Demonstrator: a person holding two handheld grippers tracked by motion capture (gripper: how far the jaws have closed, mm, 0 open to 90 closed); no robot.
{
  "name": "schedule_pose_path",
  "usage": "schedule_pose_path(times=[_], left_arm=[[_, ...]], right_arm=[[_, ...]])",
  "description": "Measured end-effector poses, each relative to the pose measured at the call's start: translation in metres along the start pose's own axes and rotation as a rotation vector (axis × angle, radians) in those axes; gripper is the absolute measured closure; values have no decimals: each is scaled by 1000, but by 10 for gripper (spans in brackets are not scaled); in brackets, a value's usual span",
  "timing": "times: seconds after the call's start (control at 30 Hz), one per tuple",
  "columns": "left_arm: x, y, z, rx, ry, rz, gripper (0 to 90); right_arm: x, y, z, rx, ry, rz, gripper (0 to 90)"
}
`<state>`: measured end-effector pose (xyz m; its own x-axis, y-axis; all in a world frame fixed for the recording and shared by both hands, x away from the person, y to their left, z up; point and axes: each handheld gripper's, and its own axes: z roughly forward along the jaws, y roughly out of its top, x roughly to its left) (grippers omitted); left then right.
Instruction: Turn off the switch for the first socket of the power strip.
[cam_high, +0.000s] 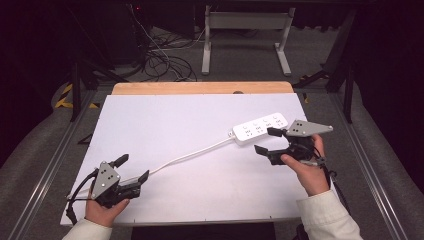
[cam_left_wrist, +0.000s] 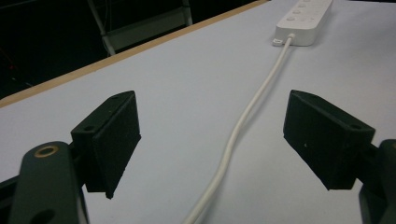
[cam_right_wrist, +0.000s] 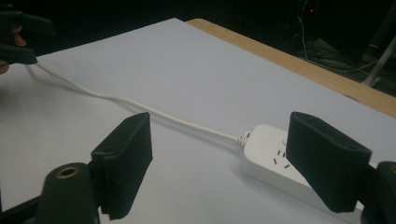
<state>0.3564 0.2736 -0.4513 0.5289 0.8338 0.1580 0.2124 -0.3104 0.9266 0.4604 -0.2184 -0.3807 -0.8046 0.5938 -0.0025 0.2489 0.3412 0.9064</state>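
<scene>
Both grippers (cam_high: 134, 168) (cam_high: 267, 140) gape wide, empty; cord's (cam_high: 195, 152) plug end hidden.

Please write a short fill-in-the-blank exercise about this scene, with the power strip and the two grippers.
1. The power strip is ____ in colour.
2. Its cable runs across the table towards the ____ gripper.
3. The jaws of the right gripper stand ____.

Missing words: white; left; open
</scene>
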Motion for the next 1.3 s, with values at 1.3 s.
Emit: schedule_pose_path(times=[1.3], left_arm=[[-8, -3, -10, 35, -40, 12, 175]], right_arm=[[10, -113, -5, 51, 9, 113, 163]])
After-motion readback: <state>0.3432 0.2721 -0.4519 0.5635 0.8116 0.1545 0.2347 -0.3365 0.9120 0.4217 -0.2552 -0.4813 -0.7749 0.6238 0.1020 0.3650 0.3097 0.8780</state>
